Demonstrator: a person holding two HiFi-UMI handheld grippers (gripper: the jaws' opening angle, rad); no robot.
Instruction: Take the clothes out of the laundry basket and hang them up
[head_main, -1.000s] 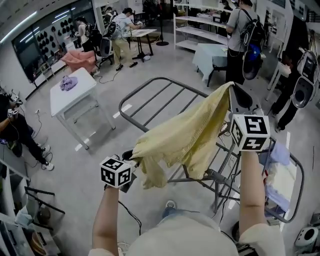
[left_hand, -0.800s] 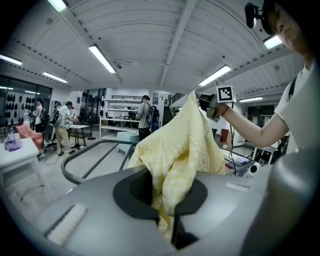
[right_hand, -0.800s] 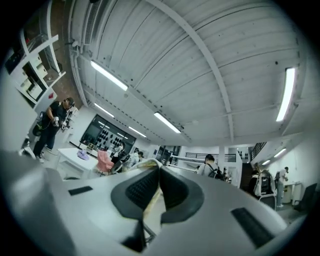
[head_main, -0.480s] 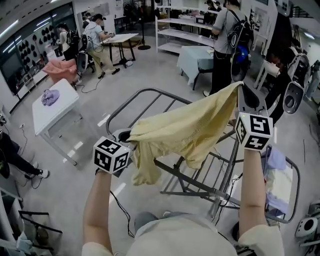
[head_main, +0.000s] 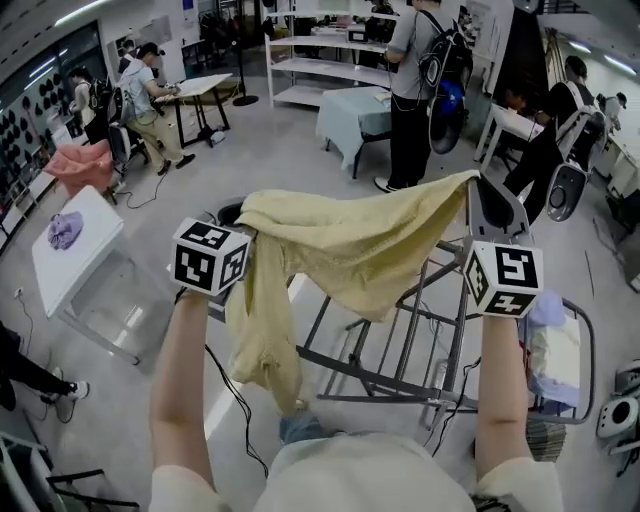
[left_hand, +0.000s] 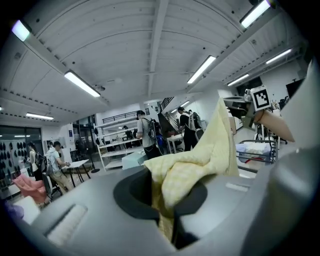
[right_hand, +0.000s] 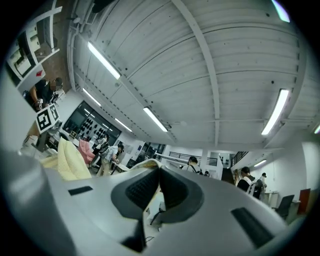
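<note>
The left gripper (head_main: 238, 218) has risen level with the right gripper (head_main: 478, 188), each pinching one end of the yellow shirt (head_main: 350, 245), which now stretches above the drying rack (head_main: 400, 375), likely ready for draping.

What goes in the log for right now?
left hand-held gripper: shut on cloth | right hand-held gripper: shut on cloth | cloth: spread over rack

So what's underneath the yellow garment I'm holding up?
The grey drying rack stands below the yellow garment, its bars and legs showing. The cloth covers the rack's far part, so anything there is hidden.
</note>
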